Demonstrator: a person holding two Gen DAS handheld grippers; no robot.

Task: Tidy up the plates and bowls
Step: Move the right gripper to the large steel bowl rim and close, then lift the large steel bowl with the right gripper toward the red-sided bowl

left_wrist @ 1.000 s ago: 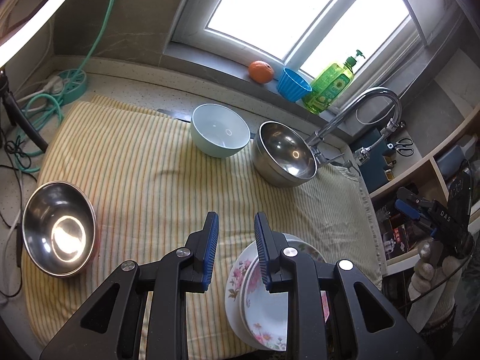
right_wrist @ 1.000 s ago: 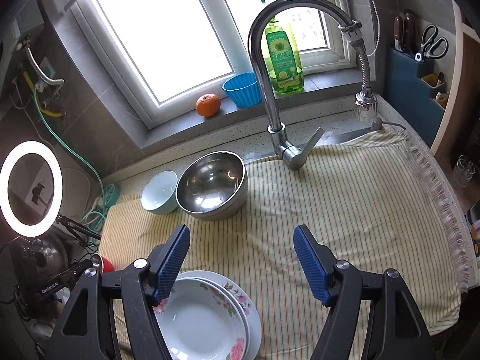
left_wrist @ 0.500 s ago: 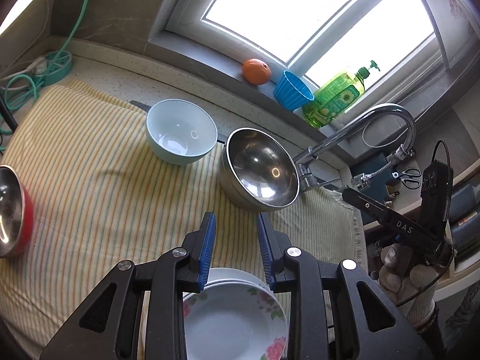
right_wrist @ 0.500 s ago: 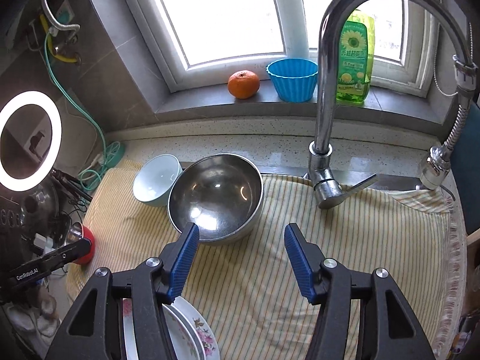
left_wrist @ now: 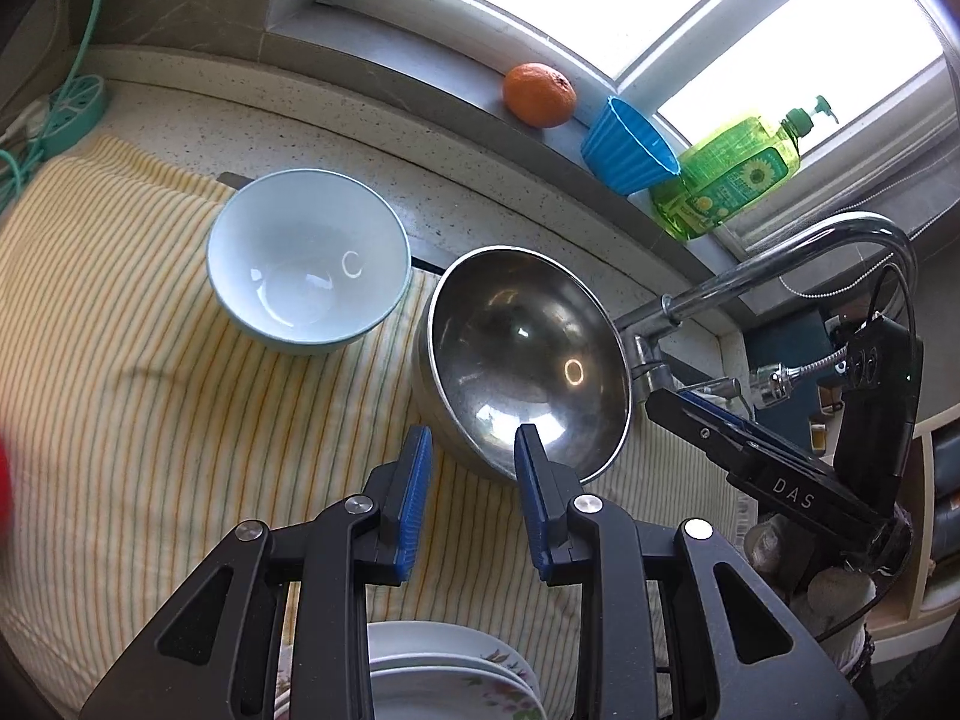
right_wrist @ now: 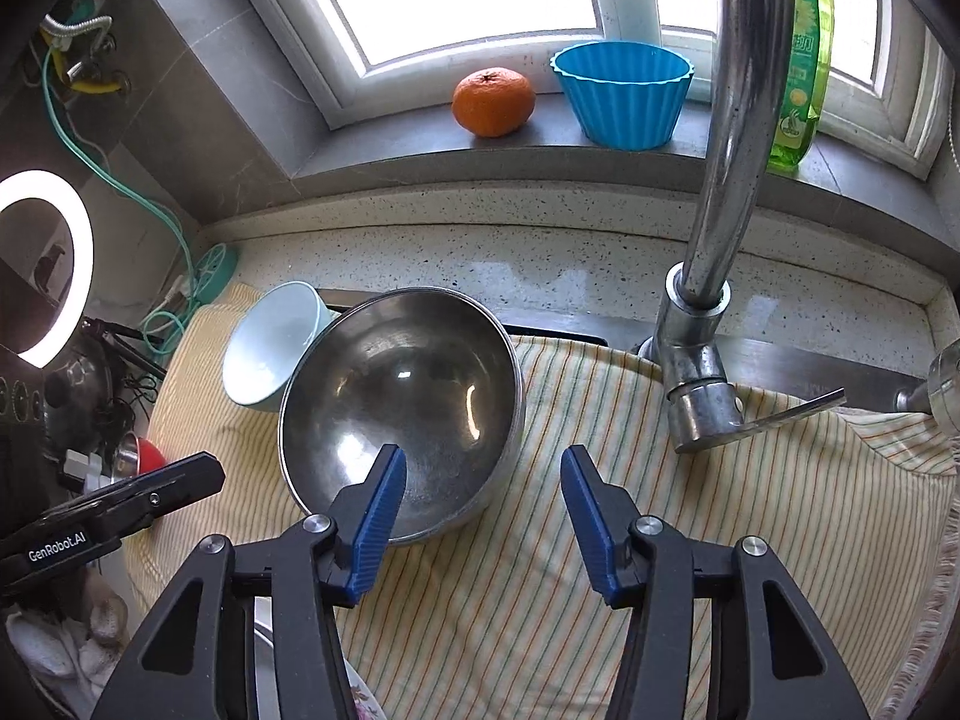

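Observation:
A large steel bowl (left_wrist: 528, 360) (right_wrist: 402, 414) stands on the striped cloth (left_wrist: 150, 420) next to a pale blue bowl (left_wrist: 309, 261) (right_wrist: 273, 348). My left gripper (left_wrist: 471, 450) is open and empty, its tips at the steel bowl's near rim. My right gripper (right_wrist: 483, 468) is open and empty, its left fingertip (right_wrist: 390, 468) over the steel bowl's near rim. A stack of flowered plates (left_wrist: 444, 678) lies under the left gripper. A red-sided steel bowl (right_wrist: 141, 456) shows at the far left.
The tap (right_wrist: 714, 240) rises close on the right, with its lever (right_wrist: 774, 417) pointing right. On the window sill stand an orange (right_wrist: 493, 93), a blue cup (right_wrist: 624, 93) and a green soap bottle (left_wrist: 729, 171). Cables (right_wrist: 174, 276) lie at the left.
Both grippers have moved forward toward the large steel bowl, which now sits at their tips. The plates have slid out of the right wrist view.

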